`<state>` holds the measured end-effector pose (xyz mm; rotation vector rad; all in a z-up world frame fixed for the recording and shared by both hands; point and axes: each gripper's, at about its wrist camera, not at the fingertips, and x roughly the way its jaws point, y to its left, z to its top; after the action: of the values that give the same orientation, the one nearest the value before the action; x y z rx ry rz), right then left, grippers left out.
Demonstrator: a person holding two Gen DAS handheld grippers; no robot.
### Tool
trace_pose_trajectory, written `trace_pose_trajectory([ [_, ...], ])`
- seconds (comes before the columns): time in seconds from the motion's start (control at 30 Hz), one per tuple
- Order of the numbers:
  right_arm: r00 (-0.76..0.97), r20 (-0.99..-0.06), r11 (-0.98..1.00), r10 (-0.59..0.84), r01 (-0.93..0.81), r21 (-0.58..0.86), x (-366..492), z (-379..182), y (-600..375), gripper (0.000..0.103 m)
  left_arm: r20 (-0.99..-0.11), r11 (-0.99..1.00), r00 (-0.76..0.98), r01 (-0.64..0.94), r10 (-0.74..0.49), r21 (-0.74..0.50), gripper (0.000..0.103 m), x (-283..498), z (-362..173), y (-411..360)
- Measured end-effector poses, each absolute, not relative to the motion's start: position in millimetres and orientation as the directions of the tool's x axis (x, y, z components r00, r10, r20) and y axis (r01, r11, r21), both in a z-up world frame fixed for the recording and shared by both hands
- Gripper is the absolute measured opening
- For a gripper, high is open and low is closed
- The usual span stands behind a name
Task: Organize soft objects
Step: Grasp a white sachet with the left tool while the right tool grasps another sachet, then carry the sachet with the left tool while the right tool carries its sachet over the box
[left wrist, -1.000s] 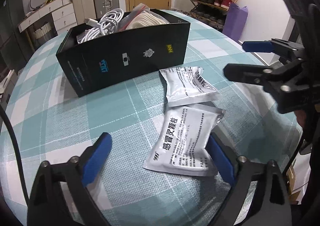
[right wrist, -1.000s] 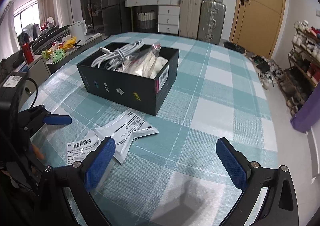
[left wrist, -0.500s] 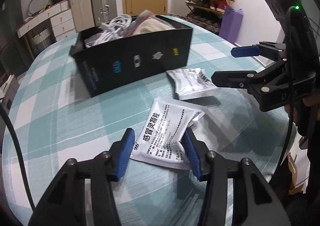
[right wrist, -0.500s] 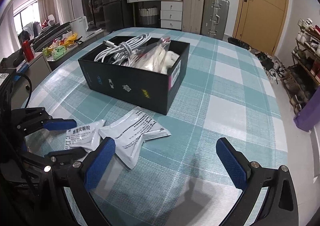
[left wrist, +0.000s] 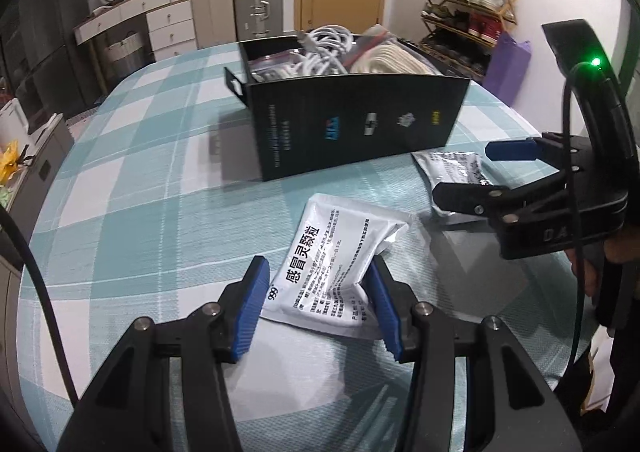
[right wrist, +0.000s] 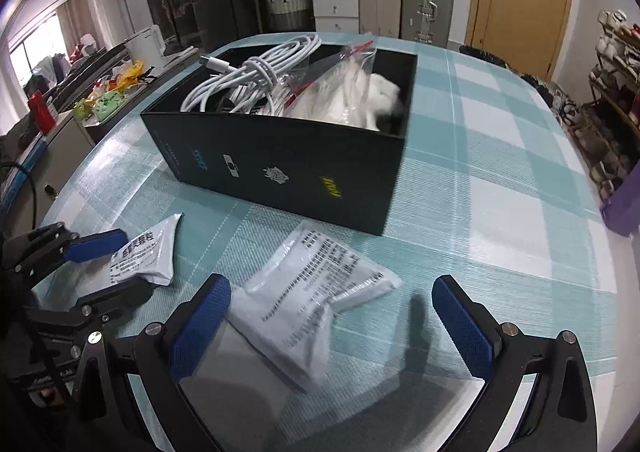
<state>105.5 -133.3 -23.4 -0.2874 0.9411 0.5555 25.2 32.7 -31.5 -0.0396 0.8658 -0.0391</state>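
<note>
Closer now to the black box (right wrist: 288, 168) on the checked desk (right wrist: 500, 212), left fingers (left wrist: 250, 308) are pinching a sachet (left wrist: 332, 272) while right fingers (right wrist: 464, 328) are spreading wide, suitcases (right wrist: 404, 0) behind.

Sachet (left wrist: 336, 268): glossy foil-backed film, white printed face, crinkled. Second sachet (right wrist: 308, 292): the same film. Box (left wrist: 352, 132): matt black card. Table (left wrist: 160, 212): woven check cloth, fine ribbed texture. Cable (right wrist: 256, 72): smooth white plastic. Pads (right wrist: 466, 332): blue, knurled, rubbery.
</note>
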Motion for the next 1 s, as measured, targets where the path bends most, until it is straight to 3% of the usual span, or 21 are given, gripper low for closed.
trace_pose_trajectory([
  [0.13,0.474,-0.837,0.842,0.272,-0.539,-0.032,111.9,-32.4,-124.1,0.102,-0.761,0.999,0.647,0.013,-0.045,-0.048,0.050,25.4,-32.9,33.9],
  [0.6,0.465,-0.838,0.827,0.287,-0.562,-0.028,113.4,-32.6,-148.6,0.100,-0.766,0.999,0.642,0.022,-0.036,-0.028,0.051,31.6,-32.2,31.5],
  [0.77,0.474,-0.819,0.806,0.323,-0.592,-0.025,106.1,-26.7,-146.0,0.072,-0.762,0.999,0.646,0.023,-0.041,-0.034,0.051,34.0,-31.4,32.1],
  [0.83,0.478,-0.813,0.802,0.331,-0.597,-0.025,103.9,-25.1,-145.1,0.055,-0.760,0.999,0.649,0.024,-0.046,-0.040,0.049,33.6,-31.0,32.8],
  [1.0,0.471,-0.806,0.790,0.358,-0.613,-0.008,97.7,-21.8,-149.0,0.044,-0.749,0.998,0.660,0.040,-0.057,-0.040,0.045,30.6,-29.7,31.7],
])
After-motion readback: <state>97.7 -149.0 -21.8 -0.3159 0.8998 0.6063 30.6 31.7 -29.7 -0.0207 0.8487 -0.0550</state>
